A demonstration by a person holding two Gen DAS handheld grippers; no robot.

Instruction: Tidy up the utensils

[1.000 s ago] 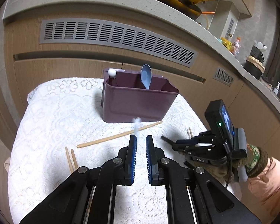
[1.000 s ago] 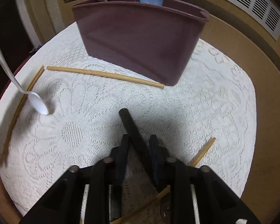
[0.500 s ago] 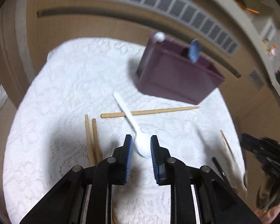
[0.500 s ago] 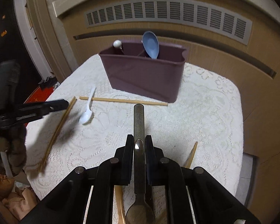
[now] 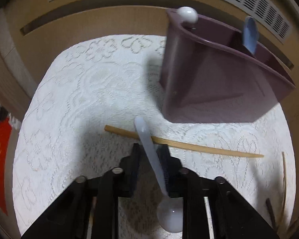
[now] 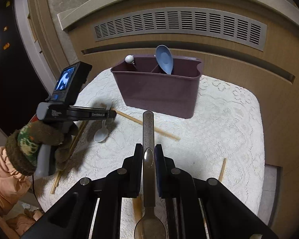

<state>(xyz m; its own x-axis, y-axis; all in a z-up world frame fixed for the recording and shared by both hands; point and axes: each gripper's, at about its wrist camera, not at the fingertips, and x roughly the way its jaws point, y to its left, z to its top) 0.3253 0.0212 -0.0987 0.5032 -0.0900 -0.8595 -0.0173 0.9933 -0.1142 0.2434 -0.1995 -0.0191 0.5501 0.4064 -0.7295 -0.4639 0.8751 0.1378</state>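
Left wrist view is motion-smeared. White spoon (image 5: 149,155) handle hides part of a chopstick (image 5: 189,145). Metal spoon (image 6: 148,159) bowl is cut by the frame bottom in the right wrist view. Blue spoon (image 6: 165,59) handle is hidden inside the purple caddy (image 6: 159,91). White knob (image 6: 129,59): can't tell which utensil.

White lace cloth (image 6: 219,131) with flower patterns, a plum-purple caddy (image 6: 159,91), a pale blue spoon (image 6: 165,59), tan chopsticks (image 5: 189,145).

White spoon (image 5: 149,153), metal spoon (image 6: 148,159) (both gripped), maroon caddy (image 6: 159,91) upright.
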